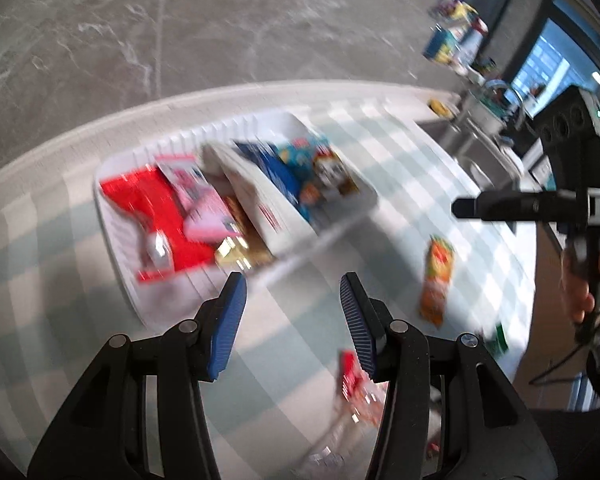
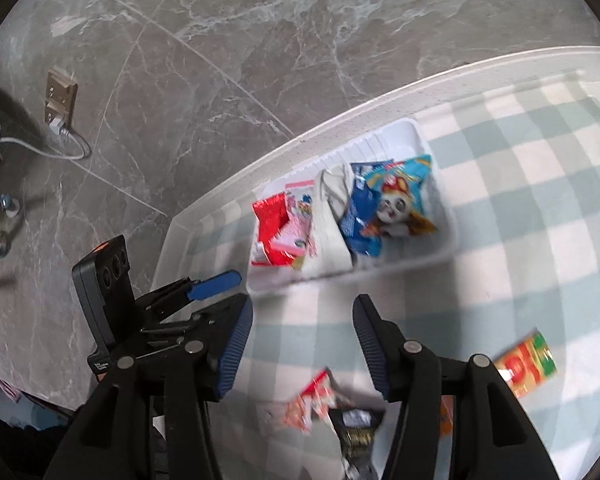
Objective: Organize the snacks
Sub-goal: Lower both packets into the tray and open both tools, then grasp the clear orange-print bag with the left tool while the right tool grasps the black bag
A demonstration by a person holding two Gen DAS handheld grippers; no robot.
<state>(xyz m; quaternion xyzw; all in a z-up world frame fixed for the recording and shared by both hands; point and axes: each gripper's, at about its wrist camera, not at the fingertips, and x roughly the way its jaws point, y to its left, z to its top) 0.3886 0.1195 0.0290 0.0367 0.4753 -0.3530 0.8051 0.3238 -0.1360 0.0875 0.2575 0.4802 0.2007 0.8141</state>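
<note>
Hovering above the checked cloth (image 2: 520, 208) on the counter (image 2: 340, 120), both grippers point steeply down with nothing between their blue pads. The left gripper (image 1: 292, 320) has its jaws apart and empty; the right gripper (image 2: 302, 340) likewise stands apart and empty. A hand (image 1: 580, 280) grips the right tool at the edge of the left view.

The white divided tray (image 2: 440, 256) lies on the cloth near the counter's far edge. Its left compartment holds a red packet (image 2: 270, 220) and a pink packet (image 2: 300, 216); its right one holds blue packets, the top one (image 2: 400, 200) printed with a cartoon dog. No writing can be read; blur smears every label.

Loose on the cloth, apart from the tray, lie an orange packet (image 2: 526, 364) with red lettering, a red-and-white packet (image 2: 312, 400) and a dark packet (image 2: 356, 428).

Grey marbled tile floor (image 2: 260, 40) stretches beyond the counter, with a brass floor socket (image 2: 60, 100) and a white cable (image 2: 60, 148).
</note>
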